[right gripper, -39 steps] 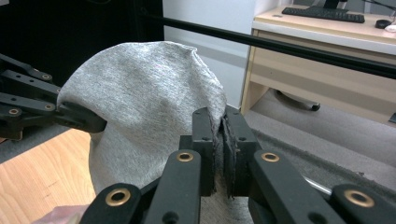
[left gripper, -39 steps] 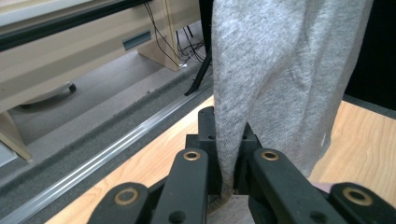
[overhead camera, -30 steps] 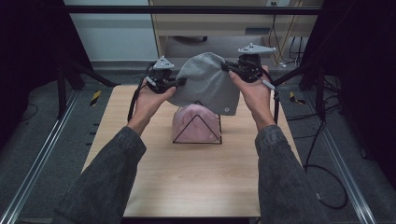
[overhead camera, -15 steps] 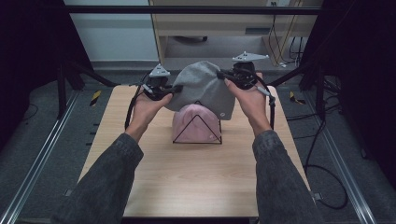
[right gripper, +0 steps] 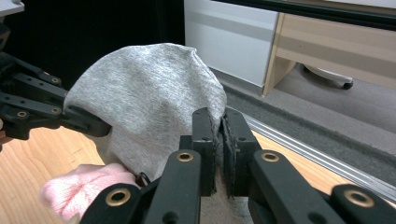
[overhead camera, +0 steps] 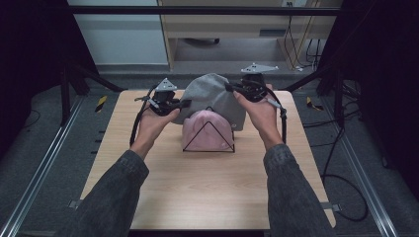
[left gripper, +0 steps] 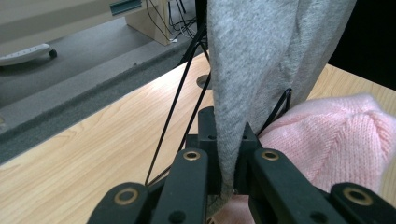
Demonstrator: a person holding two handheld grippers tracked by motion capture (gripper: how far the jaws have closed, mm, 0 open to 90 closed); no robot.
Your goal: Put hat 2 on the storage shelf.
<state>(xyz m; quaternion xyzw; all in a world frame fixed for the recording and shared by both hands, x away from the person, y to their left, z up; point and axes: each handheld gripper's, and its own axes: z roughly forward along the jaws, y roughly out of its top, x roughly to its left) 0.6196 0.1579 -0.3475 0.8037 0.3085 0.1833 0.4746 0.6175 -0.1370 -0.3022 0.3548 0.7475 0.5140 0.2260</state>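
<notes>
A grey knit hat (overhead camera: 211, 98) hangs stretched between both grippers, over the back of a black wire stand (overhead camera: 208, 136). A pink knit hat (overhead camera: 207, 129) sits on that stand's front part. My left gripper (overhead camera: 182, 104) is shut on the grey hat's left edge, the fabric (left gripper: 243, 79) pinched between its jaws. My right gripper (overhead camera: 232, 89) is shut on the hat's right edge, with the grey hat (right gripper: 149, 107) bulging to its left. In the right gripper view the left gripper (right gripper: 105, 128) holds the far edge, and the pink hat (right gripper: 81, 189) lies below.
The stand rests near the back middle of a wooden table (overhead camera: 207, 192). Bare tabletop lies in front of it between the person's sleeves (overhead camera: 291, 187). Beyond the far edge are a grey floor (overhead camera: 217, 66), cabinet furniture and cables.
Both grippers have come down and towards the person with the grey hat, which now sits lower over the stand, just behind the pink hat.
</notes>
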